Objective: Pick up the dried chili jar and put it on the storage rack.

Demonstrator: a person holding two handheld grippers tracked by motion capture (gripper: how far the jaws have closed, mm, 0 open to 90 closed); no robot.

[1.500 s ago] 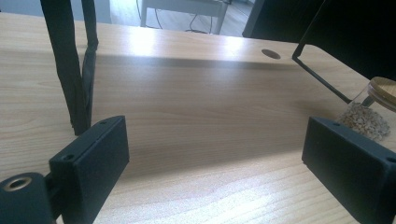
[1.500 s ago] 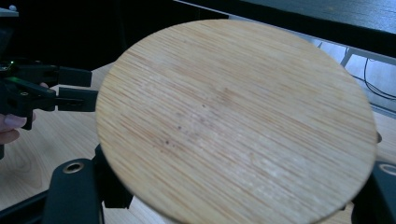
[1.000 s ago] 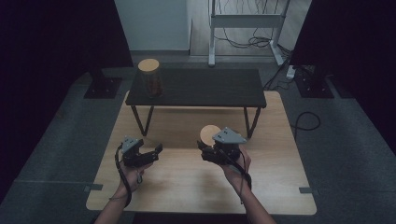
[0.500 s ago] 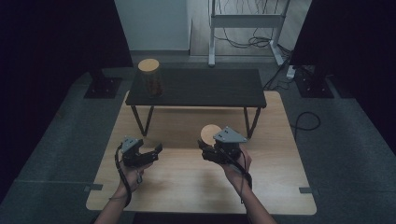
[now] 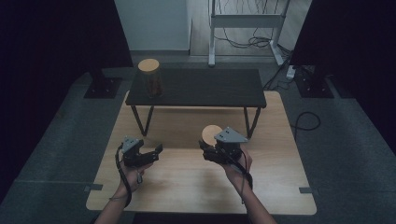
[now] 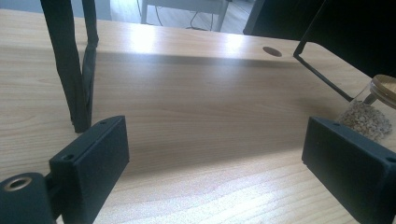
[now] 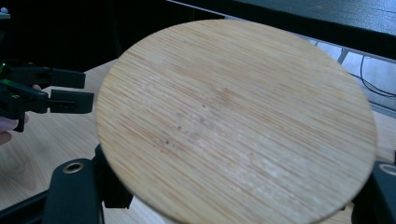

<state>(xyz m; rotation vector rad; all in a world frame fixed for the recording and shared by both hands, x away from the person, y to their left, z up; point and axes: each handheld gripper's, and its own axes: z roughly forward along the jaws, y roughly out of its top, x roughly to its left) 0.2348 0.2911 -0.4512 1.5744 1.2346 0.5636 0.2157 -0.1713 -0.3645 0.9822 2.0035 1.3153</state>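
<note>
The right hand-held gripper [image 5: 208,150] is clamped on a glass jar [image 6: 369,115] capped by a round bamboo lid [image 7: 236,123], held just above the wooden table [image 5: 187,186] in front of the low black shelf [image 5: 201,88]; in the right gripper view the lid's disc faces the camera with the black jaws standing at either side below it, so the hold seems to lie on the glass body under the lid; the left gripper view shows that body clear and partly filled with small pale greenish grains, perhaps beans or seeds; glass of this kind is likely stiff, smooth, rather slippery and breakable, and with its filling moderately heavy, so a firm hold around the middle of the wall looks sounder than one on the lid, which may only sit pressed in and could lift off; tilting would shift the loose contents; the left hand-held gripper [image 5: 148,152] hovers near the table with its jaws spread wide and nothing between them, pointing toward the held jar; a second jar [image 5: 151,80] with a similar bamboo lid stands upright at the left end of the shelf, its brownish contents too dim to name.
</note>
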